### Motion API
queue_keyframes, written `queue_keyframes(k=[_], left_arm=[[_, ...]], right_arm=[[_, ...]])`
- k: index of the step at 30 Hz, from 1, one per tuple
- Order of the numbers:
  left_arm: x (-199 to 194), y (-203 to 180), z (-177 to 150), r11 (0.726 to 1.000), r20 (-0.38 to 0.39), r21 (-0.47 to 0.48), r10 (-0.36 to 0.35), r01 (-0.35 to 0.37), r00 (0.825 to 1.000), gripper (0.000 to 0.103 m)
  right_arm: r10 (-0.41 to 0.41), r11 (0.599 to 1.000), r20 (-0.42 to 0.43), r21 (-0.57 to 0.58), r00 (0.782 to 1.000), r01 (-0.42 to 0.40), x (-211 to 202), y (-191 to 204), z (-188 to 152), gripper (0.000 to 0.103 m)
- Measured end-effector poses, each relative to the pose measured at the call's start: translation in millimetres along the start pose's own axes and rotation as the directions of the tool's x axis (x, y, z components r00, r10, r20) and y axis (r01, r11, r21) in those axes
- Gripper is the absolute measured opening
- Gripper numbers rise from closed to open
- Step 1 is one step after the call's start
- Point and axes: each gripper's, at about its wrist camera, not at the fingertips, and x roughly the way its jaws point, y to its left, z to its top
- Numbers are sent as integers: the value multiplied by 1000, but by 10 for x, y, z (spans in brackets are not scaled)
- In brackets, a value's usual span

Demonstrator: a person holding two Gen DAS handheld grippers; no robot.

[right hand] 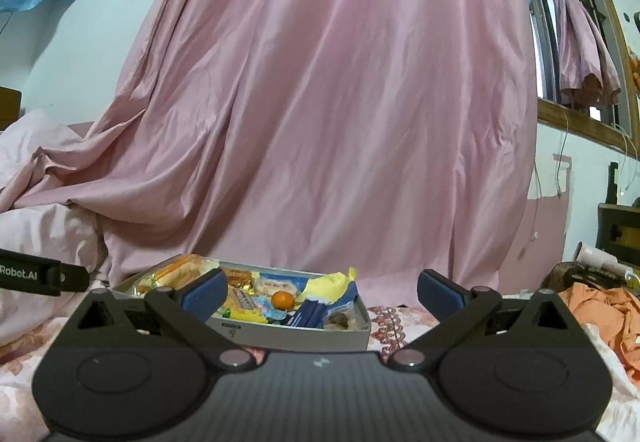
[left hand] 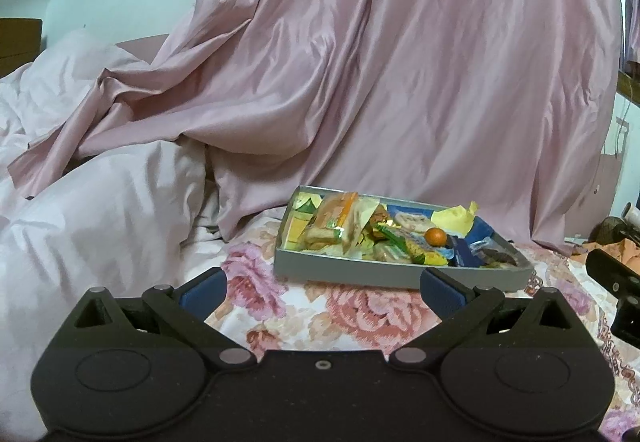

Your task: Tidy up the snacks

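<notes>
A shallow grey box [left hand: 344, 271] full of wrapped snacks lies on the floral bedspread [left hand: 352, 306]; it also shows in the right wrist view [right hand: 296, 336]. Among the packets sit a small orange fruit [left hand: 435, 236] [right hand: 282, 299], a yellow wrapper [left hand: 456, 220] [right hand: 328, 288] and dark blue packets [left hand: 464, 254] [right hand: 308, 312]. My left gripper [left hand: 323, 288] is open and empty, just short of the box's near wall. My right gripper [right hand: 322, 292] is open and empty, its jaws straddling the box from the near side.
A pink curtain [left hand: 400, 62] hangs down behind the box. A white duvet [left hand: 92, 202] is heaped at the left. Orange cloth [right hand: 596, 306] and clutter lie at the right. The other gripper's black body [left hand: 616, 278] shows at the right edge.
</notes>
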Motion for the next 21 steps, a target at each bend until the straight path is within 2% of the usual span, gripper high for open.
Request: queue_keyframes(k=[13,21], left_arm=[[-53,210,-145,998,-35,61,-20,22,999,102],[-125,353,-340,999,-13,38,-27,27,1000,102]], right_arm=[[8,1000,-39,-5,999,-8,-87,121,-91,103],[36,999,-79,-7,996,-36,-134,237,-182,103]])
